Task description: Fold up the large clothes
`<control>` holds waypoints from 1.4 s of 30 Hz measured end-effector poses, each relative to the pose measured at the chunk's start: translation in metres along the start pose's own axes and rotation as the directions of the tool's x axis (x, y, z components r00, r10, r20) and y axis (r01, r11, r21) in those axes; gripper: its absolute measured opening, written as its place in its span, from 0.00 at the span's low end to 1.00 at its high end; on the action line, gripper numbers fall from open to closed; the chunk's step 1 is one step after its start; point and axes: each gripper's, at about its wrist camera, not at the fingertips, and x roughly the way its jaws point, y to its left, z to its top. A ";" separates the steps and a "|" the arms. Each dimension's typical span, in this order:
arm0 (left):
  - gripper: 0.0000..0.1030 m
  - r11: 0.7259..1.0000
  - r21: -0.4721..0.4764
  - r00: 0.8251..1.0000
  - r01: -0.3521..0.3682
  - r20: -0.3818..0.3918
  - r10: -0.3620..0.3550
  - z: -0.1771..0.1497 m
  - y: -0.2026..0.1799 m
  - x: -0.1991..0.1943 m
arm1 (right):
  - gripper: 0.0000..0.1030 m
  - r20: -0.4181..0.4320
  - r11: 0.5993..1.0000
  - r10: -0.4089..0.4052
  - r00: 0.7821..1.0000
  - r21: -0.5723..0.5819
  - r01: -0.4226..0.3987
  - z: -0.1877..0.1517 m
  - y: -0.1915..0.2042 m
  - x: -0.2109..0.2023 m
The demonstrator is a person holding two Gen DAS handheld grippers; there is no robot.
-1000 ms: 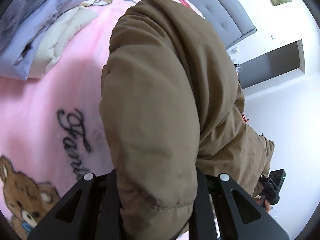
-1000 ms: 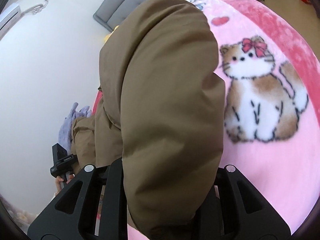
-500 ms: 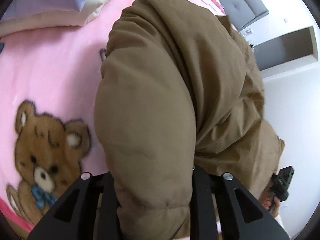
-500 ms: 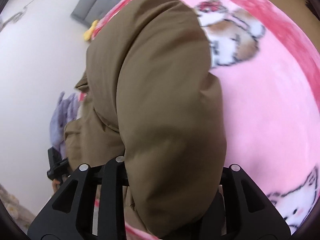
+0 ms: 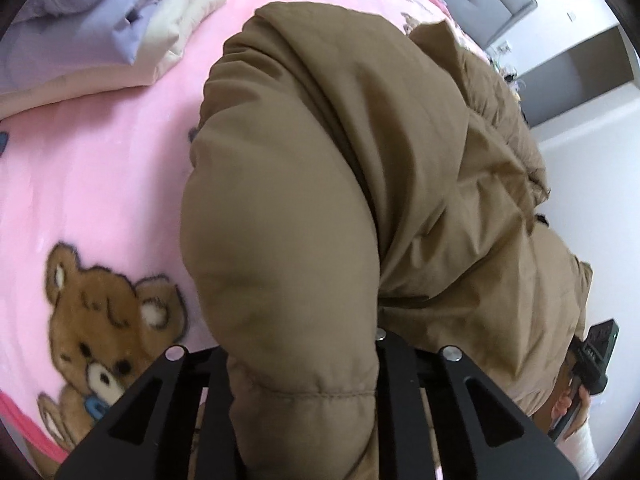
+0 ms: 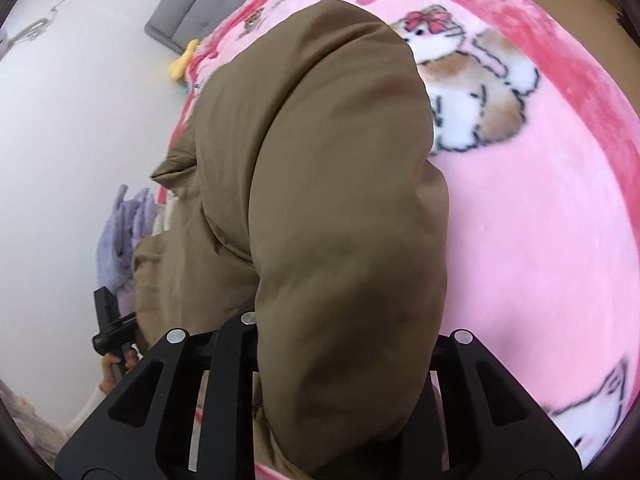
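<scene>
We've got the brown puffer jacket (image 5: 320, 184) pinched w/ both hand-held grippers, left (image 5: 304, 412) & right (image 6: 344, 408), jaws closing on padded fabric, held over the pink bed blanket (image 6: 540, 240), mid-fold; next, prob. lower it flat & keep edges aligned.

Jacket (image 5: 320, 200) on blanket (image 5: 100, 160); folded clothes (image 5: 100, 32) behind, at blanket's far left.

We tilt both grippers down; left gripper (image 5: 304, 376) & right gripper (image 6: 340, 376) jaws closing, each w/ padded fabric pinched between.
</scene>
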 end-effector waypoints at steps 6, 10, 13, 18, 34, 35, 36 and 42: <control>0.14 0.998 -0.017 0.986 0.057 0.155 -0.054 -0.002 -0.026 -0.066 | 0.19 0.065 0.995 0.091 0.994 -0.048 -0.088 0.008 0.053 -0.036; 0.13 0.994 -0.040 0.957 0.097 0.277 -0.082 -0.006 -0.037 -0.121 | 0.19 0.134 0.983 0.175 0.975 -0.083 -0.165 0.012 0.084 -0.071; 0.13 0.993 -0.024 0.935 0.112 0.341 -0.098 -0.010 -0.041 -0.159 | 0.19 0.164 0.974 0.213 0.963 -0.116 -0.195 0.013 0.102 -0.094; 0.13 0.996 -0.033 0.954 0.078 0.293 -0.065 -0.015 -0.035 -0.170 | 0.19 0.125 0.981 0.183 0.975 -0.089 -0.173 0.006 0.096 -0.097; 0.45 0.999 -0.020 0.996 -0.043 0.079 0.044 -0.062 0.025 -0.056 | 0.60 0.016 0.982 -0.038 0.999 0.185 0.034 -0.039 -0.034 -0.058; 0.51 0.999 -0.006 0.996 -0.047 0.076 0.047 -0.063 0.028 -0.057 | 0.62 0.038 0.982 -0.048 0.998 0.185 0.040 -0.038 -0.031 -0.069; 0.54 0.998 0.005 0.995 -0.066 0.069 0.065 -0.063 0.033 -0.054 | 0.75 0.073 0.983 -0.085 0.994 0.171 0.072 -0.035 -0.026 -0.084; 0.59 1.000 0.017 0.995 0.002 0.105 -0.004 -0.073 0.057 -0.054 | 0.90 0.157 0.972 -0.077 0.985 -0.207 0.109 0.040 0.054 -0.102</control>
